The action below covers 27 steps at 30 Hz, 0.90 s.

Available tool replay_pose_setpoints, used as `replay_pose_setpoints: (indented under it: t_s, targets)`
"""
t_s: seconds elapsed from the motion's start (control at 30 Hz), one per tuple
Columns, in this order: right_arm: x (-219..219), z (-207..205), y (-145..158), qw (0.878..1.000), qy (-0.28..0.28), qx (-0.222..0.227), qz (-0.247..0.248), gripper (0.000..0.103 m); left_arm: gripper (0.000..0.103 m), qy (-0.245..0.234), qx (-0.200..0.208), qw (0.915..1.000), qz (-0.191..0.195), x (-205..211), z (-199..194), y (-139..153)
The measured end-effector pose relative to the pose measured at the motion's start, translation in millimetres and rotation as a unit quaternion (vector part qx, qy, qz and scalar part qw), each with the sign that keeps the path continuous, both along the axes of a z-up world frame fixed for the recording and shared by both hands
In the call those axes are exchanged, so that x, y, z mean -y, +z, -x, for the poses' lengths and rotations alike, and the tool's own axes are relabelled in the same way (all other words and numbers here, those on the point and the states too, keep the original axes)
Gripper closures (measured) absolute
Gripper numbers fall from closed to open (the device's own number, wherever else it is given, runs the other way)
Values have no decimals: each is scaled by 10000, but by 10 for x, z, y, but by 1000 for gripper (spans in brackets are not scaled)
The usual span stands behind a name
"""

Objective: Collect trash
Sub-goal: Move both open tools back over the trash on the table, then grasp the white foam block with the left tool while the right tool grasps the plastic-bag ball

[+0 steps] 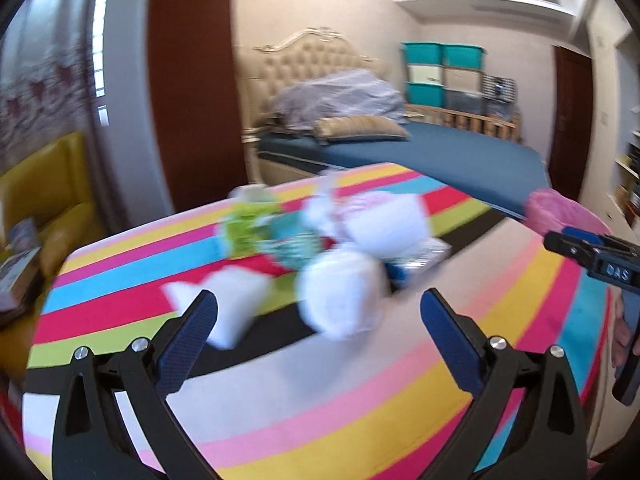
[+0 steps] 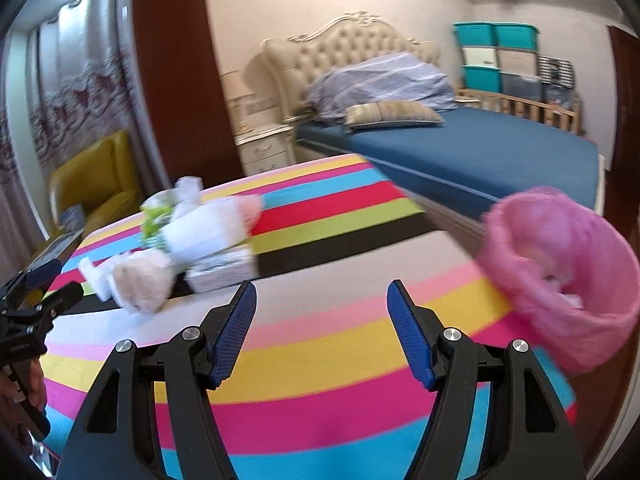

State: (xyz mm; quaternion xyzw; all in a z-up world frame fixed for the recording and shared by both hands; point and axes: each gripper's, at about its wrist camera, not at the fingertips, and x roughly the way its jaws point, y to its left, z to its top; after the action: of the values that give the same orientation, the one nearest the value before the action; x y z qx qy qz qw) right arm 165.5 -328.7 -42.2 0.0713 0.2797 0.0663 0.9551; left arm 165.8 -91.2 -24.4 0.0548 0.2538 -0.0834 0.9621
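Observation:
A pile of trash lies on the striped table (image 1: 320, 420): a crumpled white wad (image 1: 344, 296), a white tissue (image 1: 228, 304), a white and pink packet (image 1: 384, 216), and a green wrapper (image 1: 248, 220). My left gripper (image 1: 318, 314) is open and empty, just short of the white wad. My right gripper (image 2: 322, 306) is open and empty above the table (image 2: 320, 360), with the pile (image 2: 192, 248) to its left. A bin lined with a pink bag (image 2: 560, 276) stands at the table's right edge and also shows in the left wrist view (image 1: 560, 216). Both views are blurred.
A bed with a blue sheet (image 2: 472, 152) lies beyond the table. A yellow armchair (image 2: 96, 180) stands at the left by the curtains. A white nightstand (image 2: 264, 148) sits beside the bed. Stacked storage boxes (image 2: 496, 60) stand at the far wall.

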Motion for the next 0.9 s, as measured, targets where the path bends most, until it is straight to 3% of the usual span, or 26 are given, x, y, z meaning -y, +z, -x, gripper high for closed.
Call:
replay_pose_setpoints:
  t_s: [0.1, 0.37, 0.53, 0.87, 0.9]
  targets:
    - [-395, -62, -5, 9994, 319, -63, 118, 38, 5, 357, 45, 9994, 8, -316, -4, -9]
    - [-1162, -152, -48, 9938, 1022, -275, 348, 26, 5, 1080, -33, 9939, 208, -1113, 10, -62]
    - [-1551, -282, -73, 9908, 1235, -388, 400, 18, 5, 1251, -234, 9913, 323, -1419, 37, -103]
    - [-1825, -717, -307, 9886, 1073, -1020, 267, 18, 5, 1172, -464, 9913, 382, -1534, -18, -150]
    - [-1831, -732, -312, 9883, 1095, -1032, 247, 24, 5, 1119, -503, 9917, 389, -1507, -37, -168]
